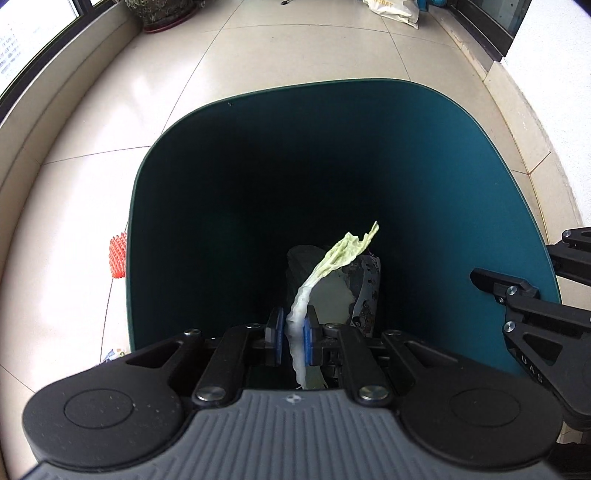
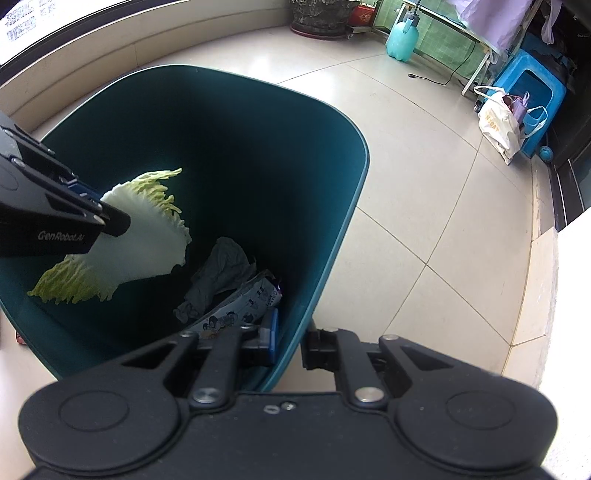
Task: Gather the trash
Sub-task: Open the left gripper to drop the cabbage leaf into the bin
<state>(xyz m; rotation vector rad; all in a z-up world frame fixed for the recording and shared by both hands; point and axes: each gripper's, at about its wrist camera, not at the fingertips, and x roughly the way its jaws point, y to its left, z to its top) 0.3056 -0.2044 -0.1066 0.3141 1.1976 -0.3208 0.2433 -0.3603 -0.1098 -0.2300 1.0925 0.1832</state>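
The left gripper [image 1: 293, 334] was clamped on one cabbage leaf [image 1: 334, 260], its two blue pads nearly together on the pale stalk, and it held the leaf over the open mouth of the single teal bin [image 1: 461, 155]. The right gripper [image 2: 288, 341] was pinched onto the bin's near rim [image 2: 295, 343], one finger inside the wall and one outside.

Down in the bin lay two pieces of trash: a crumpled dark rag [image 2: 218, 275] and a printed cartoon wrapper [image 2: 240, 314], touching each other.

Outside the bin, one red mesh piece [image 1: 118, 256] lay on the tiled floor [image 2: 424, 206] against the bin's wall. Farther off stood one plant pot [image 2: 319, 16], one teal spray bottle [image 2: 402, 40], one blue stool [image 2: 532, 96] and one white tote bag [image 2: 498, 127].
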